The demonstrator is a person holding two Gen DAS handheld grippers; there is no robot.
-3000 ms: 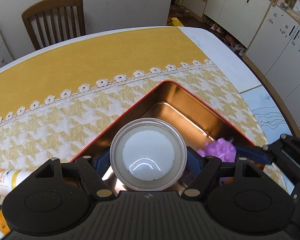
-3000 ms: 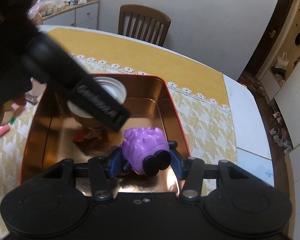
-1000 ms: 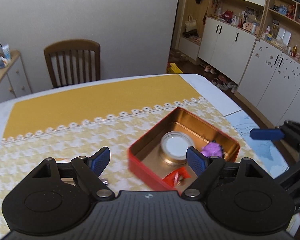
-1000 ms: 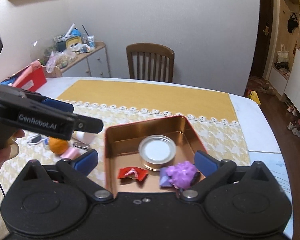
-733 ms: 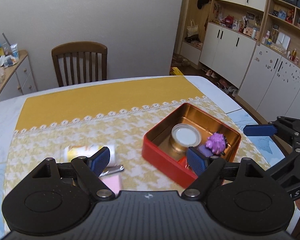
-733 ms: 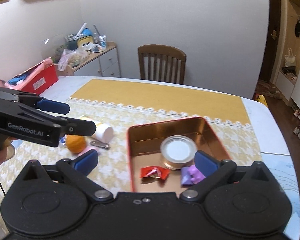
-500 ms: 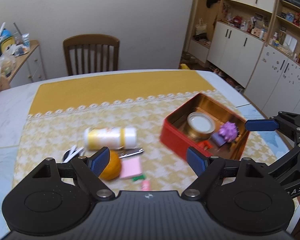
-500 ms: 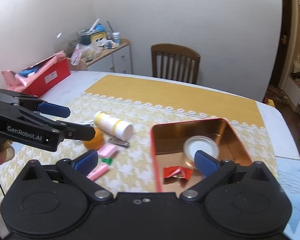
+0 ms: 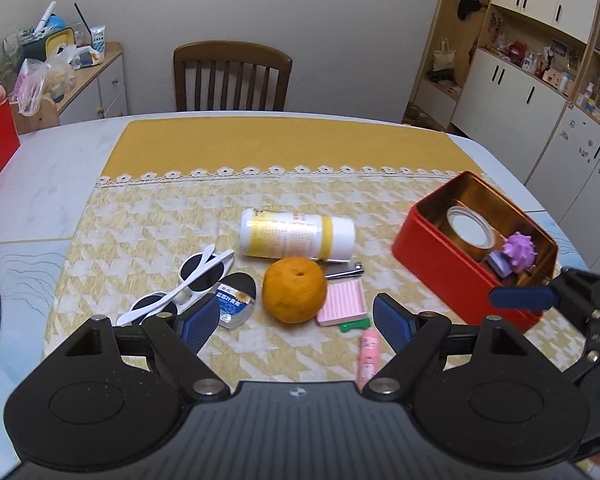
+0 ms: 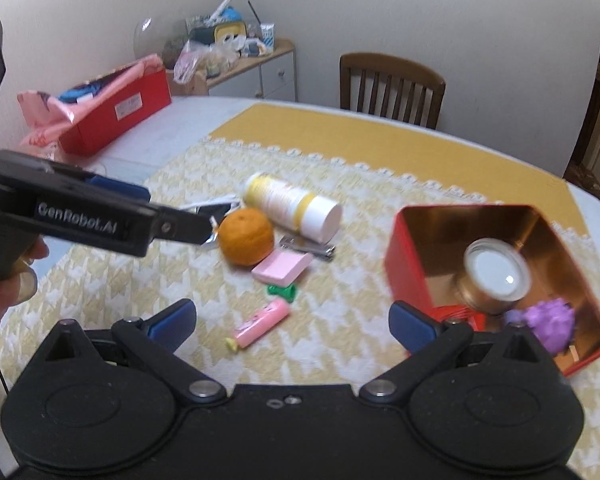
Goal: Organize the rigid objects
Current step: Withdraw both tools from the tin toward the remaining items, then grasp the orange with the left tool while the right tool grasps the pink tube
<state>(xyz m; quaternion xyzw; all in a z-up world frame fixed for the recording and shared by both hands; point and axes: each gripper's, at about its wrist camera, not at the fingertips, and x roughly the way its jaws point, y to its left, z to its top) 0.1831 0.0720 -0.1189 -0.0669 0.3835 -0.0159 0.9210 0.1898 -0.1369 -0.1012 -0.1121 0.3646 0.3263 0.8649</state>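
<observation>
Both hand-held grippers wide apart, empty; orange (image 9: 294, 290) just ahead of left hand-held gripper (image 9: 296, 322).

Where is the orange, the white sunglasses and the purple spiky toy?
orange (image 9: 294, 290): left wrist view, middle of its peel.
white sunglasses (image 9: 198, 272): left wrist view, upper dark lens.
purple spiky toy (image 9: 520, 251): left wrist view, its bumpy top, inside the red tin.

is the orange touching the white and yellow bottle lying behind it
Cannot tell. In the left wrist view the orange overlaps the bottle; in the right wrist view their edges meet, but neither shows contact or a gap plainly.
</observation>
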